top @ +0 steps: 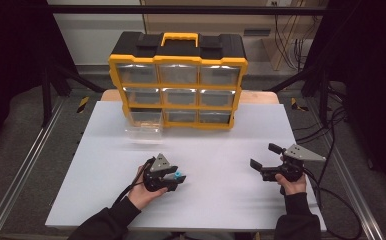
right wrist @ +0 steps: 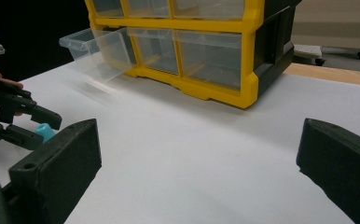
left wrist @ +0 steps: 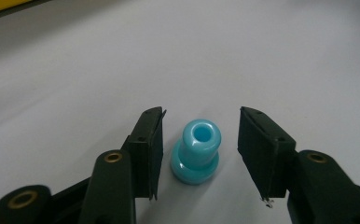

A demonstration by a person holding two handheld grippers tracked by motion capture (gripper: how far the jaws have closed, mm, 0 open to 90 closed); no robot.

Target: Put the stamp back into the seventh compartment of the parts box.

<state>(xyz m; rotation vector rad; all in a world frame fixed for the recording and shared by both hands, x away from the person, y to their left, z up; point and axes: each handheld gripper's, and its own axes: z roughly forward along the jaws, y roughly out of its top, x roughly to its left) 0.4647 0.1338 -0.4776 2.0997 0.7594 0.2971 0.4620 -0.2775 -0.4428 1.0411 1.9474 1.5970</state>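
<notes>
A small light-blue spool-shaped piece (left wrist: 196, 151) stands on the white table top (top: 216, 145). It sits between the two jaws of my left gripper (left wrist: 200, 122), and a gap shows on each side of it, so the pads do not touch it. From above, the left gripper (top: 176, 179) lies low at the front left of the table, with the blue piece (top: 180, 174) at its tips. My right gripper (top: 265, 156) hovers at the front right, open wide with nothing between its jaws. The right gripper view also shows the blue piece (right wrist: 44, 131) off to the left.
A yellow and black drawer cabinet (top: 178, 82) with clear drawers stands at the back of the table. Its bottom-left drawer (top: 144, 125) is pulled out toward me. Cables trail off the table's right side, and metal rails run along both sides.
</notes>
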